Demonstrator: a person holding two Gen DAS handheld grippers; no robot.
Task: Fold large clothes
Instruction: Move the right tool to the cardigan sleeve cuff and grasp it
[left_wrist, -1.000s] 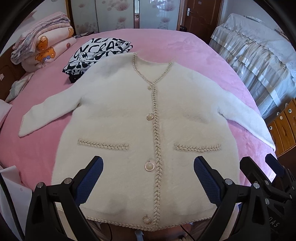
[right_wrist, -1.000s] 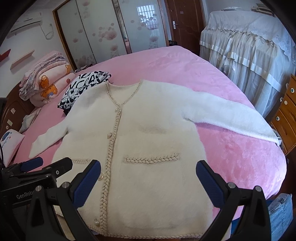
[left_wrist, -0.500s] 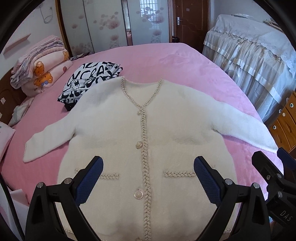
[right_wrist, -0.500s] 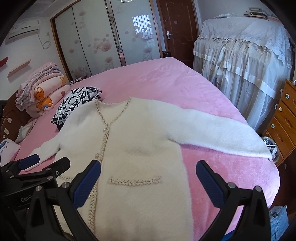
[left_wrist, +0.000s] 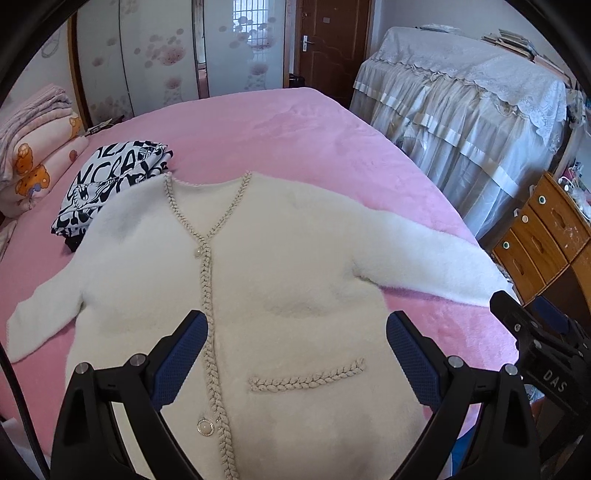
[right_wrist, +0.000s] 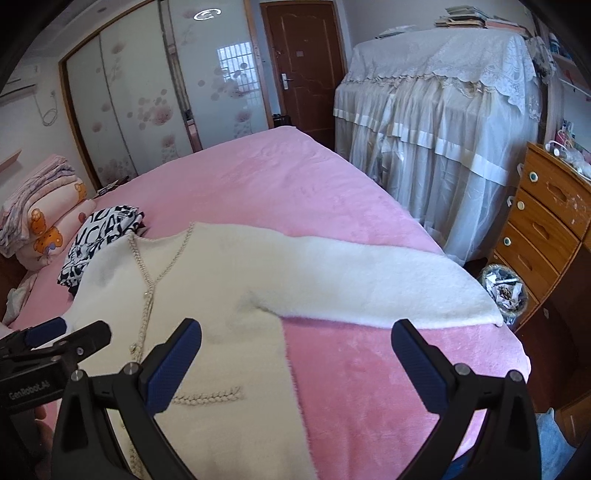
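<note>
1. We hold the left gripper (left_wrist: 295, 354) and the right gripper (right_wrist: 295, 360) above the white cardigan (left_wrist: 258, 295), jaws released and grasping nothing.
2. The cardigan lies flat, buttoned, on the pink bed (right_wrist: 277, 184).
3. Its sleeve (right_wrist: 388, 284) reaches the bed's edge; a loose pinch could, we judge, let it slide off.
4. The thick fluffy knit may bunch and fold crooked.

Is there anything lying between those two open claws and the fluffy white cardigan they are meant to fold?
Nothing visible does. The white cardigan lies flat on the pink bed, and both the left gripper and right gripper hang open just above it. The black-and-white garment sits beyond its shoulder, out of the way.
</note>
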